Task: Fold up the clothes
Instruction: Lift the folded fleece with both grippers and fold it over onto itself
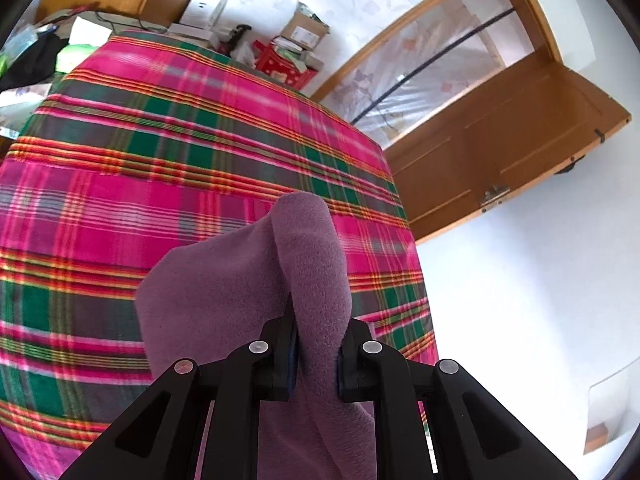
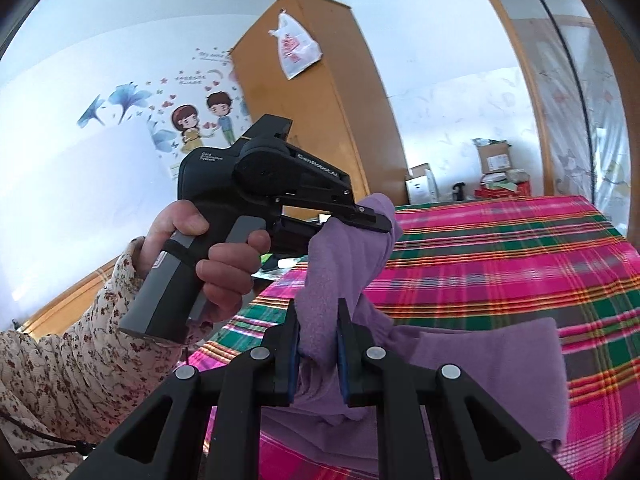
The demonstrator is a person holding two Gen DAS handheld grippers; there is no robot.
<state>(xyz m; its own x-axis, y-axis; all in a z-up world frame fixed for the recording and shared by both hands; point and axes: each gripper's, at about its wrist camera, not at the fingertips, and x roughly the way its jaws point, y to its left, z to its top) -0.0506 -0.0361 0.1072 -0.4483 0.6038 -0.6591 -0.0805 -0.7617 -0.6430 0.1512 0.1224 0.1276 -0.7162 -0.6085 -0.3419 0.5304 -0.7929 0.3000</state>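
fingers (image 2: 374,218) of left gripper (image 1: 316,354) pinching purple garment (image 1: 224,288) show only from right wrist.

A home bedroom: a bed under a pink, green and red plaid cover (image 1: 192,168), a tall orange-brown wooden wardrobe (image 2: 320,92), cartoon couple-and-flower stickers on the white wall (image 2: 188,120), stacked cardboard boxes (image 1: 300,36) against the wall, and an open panelled wooden door (image 1: 500,148).
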